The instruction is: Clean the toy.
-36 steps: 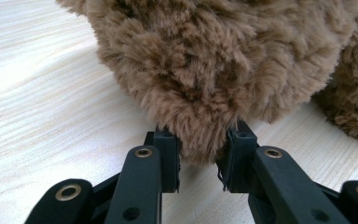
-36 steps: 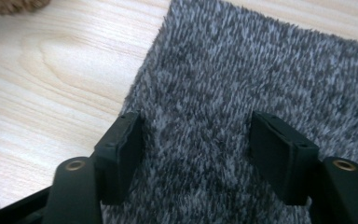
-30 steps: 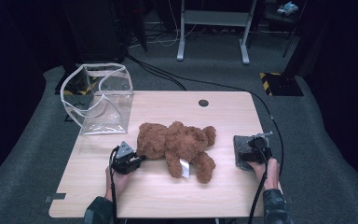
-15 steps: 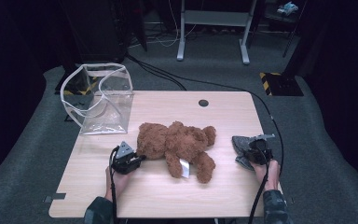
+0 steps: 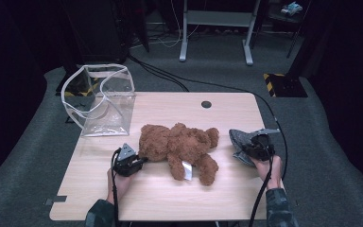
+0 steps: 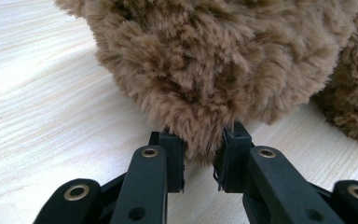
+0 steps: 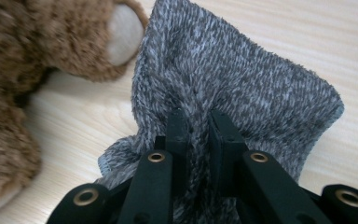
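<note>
Wooden table (image 5: 170, 198), right gripper (image 5: 251, 145) newly pinching grey cloth (image 7: 242, 88), lifted, left gripper (image 5: 131, 163) still clamping teddy (image 5: 179, 144).

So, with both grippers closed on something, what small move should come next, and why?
Probably lift the grey knitted cloth a little higher and carry it toward the teddy bear. The right gripper already pinches a fold of it, part of the cloth is still on the table, and the left gripper holds the bear's fur steady.
</note>
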The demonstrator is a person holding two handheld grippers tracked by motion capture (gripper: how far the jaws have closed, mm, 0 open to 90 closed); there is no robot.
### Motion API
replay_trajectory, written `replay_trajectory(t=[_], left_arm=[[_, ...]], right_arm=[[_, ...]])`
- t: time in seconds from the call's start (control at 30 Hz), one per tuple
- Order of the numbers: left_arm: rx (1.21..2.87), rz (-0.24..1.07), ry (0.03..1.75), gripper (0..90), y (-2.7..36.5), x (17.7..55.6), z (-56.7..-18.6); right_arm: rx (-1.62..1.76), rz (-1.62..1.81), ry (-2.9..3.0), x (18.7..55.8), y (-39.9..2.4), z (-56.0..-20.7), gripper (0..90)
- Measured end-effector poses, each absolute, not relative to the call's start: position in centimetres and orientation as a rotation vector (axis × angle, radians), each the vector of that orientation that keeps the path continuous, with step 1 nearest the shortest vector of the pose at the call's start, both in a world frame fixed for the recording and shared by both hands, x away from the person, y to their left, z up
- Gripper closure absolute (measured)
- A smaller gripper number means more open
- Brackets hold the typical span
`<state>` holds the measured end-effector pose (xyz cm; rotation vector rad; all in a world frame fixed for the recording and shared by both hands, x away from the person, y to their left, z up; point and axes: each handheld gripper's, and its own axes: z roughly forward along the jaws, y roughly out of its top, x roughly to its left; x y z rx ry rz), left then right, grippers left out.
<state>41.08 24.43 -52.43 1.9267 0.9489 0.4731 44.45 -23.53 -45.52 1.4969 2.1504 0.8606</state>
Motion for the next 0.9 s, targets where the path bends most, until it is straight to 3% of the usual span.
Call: replay_trajectory(t=[0.9], left_arm=[[1.921, 0.483, 0.946, 75.6, 24.3, 41.1, -52.5]], right_arm=[[1.282, 0.936, 2.243, 46.5, -17.6, -39.9, 79.7]])
